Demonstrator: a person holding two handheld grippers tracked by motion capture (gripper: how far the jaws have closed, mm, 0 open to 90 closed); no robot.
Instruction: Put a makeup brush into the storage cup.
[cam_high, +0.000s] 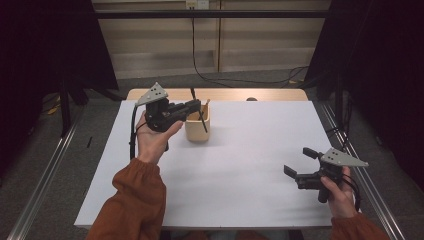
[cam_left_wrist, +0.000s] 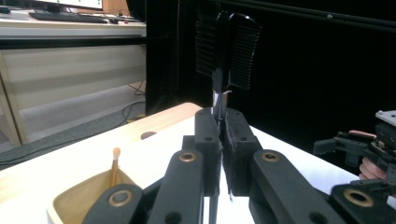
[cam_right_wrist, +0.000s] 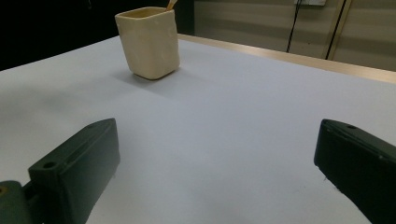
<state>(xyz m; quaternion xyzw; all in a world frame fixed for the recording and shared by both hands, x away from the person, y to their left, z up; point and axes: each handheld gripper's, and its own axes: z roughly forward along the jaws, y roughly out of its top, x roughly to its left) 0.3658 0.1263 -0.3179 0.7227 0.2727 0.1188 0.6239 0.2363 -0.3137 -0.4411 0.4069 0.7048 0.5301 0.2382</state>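
White surface (cam_high: 240, 165) spans mid-frame in the high view. Cream square cup (cam_high: 197, 126) — upper centre-left — holds a wooden stick (cam_left_wrist: 114, 164). Left tongs (cam_high: 192, 106) above the cup, pressed together on scissors (cam_left_wrist: 228, 46), black handles up. Right tongs (cam_high: 299, 162) — lower right — spread, holding nothing.

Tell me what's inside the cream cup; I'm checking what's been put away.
A wooden stick leans inside the cream cup. The left gripper holds a thin black tool over it. The cup's bottom is hidden.
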